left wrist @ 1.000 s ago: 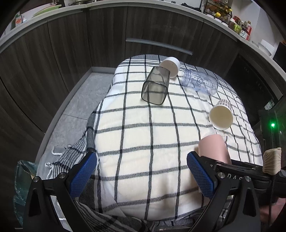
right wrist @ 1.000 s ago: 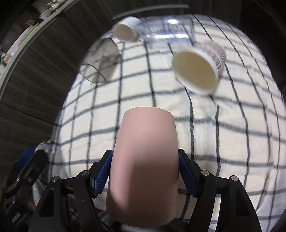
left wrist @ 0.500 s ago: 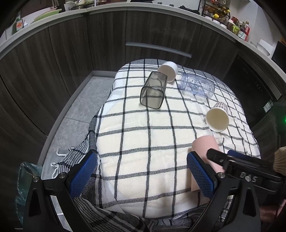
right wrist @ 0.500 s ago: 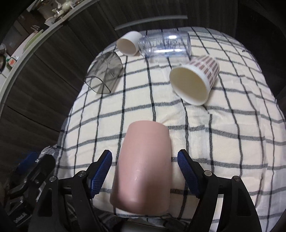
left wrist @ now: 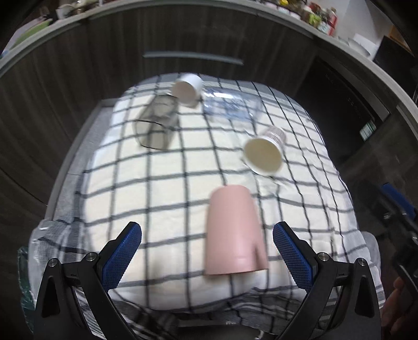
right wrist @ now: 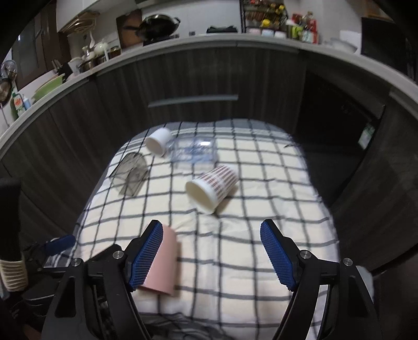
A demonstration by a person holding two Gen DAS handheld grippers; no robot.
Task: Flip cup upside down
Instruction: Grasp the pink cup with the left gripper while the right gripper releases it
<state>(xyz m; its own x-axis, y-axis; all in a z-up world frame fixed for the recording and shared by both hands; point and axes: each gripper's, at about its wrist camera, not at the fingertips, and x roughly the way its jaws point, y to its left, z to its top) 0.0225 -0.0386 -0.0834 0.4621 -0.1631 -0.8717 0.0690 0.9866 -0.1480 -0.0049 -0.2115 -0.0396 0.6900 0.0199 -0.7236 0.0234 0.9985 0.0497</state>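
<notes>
Light: I see dim room, brighter on checked cloth (left wrist: 162, 198).
Blur: left wrist smeared; clear bottle (left wrist: 231, 107) indistinct.
Focus: right wrist sharper.
Edges: fisheye bend, dark corners.

This is a home kitchen. A long grey countertop (right wrist: 183, 43) runs across the back above dark wood-grain cabinet fronts (right wrist: 198, 78), one with a grey bar handle (right wrist: 193, 100). On the counter stand a black wok (right wrist: 159, 26), pots and a kettle (right wrist: 94, 53), a green basin (right wrist: 48, 87), a dish-soap bottle (right wrist: 15, 103) and a rack of jars and condiments (right wrist: 263, 18). In front, a checked cloth (right wrist: 261, 209) covers a low surface.
</notes>
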